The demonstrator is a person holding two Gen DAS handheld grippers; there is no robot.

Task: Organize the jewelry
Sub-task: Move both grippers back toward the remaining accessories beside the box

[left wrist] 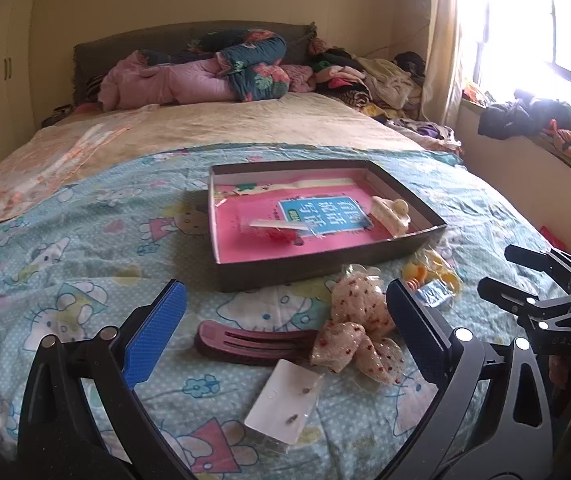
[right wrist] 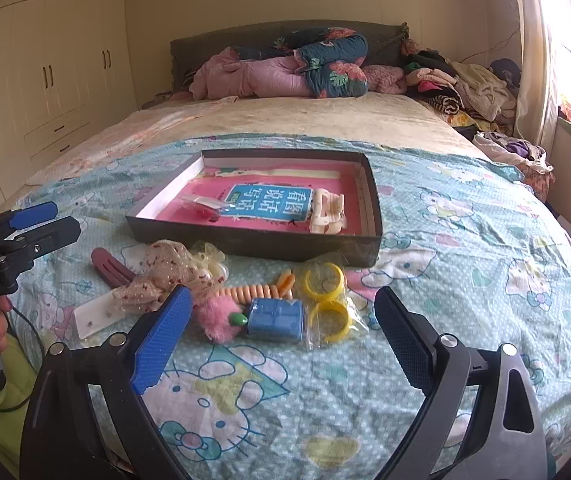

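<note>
A dark shallow box (left wrist: 317, 266) (right wrist: 253, 246) with a pink book inside lies on the bed. It holds a cream claw clip (left wrist: 391, 212) (right wrist: 327, 212) and a small bagged red item (left wrist: 273, 232) (right wrist: 203, 207). In front lie a maroon hair clip (left wrist: 253, 344) (right wrist: 107, 267), a spotted fabric bow (left wrist: 359, 320) (right wrist: 165, 276), a white earring card (left wrist: 283, 400) (right wrist: 95, 318), yellow bangles in a bag (right wrist: 325, 292) (left wrist: 431, 274), a blue case (right wrist: 275, 318) and a pink pompom tie (right wrist: 219, 316). My left gripper (left wrist: 285, 340) is open above the maroon clip. My right gripper (right wrist: 281, 340) is open above the blue case.
The bed has a Hello Kitty sheet (right wrist: 465, 240). Quilts (left wrist: 213, 68) and piled clothes (left wrist: 369, 76) lie at the headboard. A wardrobe (right wrist: 45, 80) stands on the left, a window (left wrist: 525, 32) on the right.
</note>
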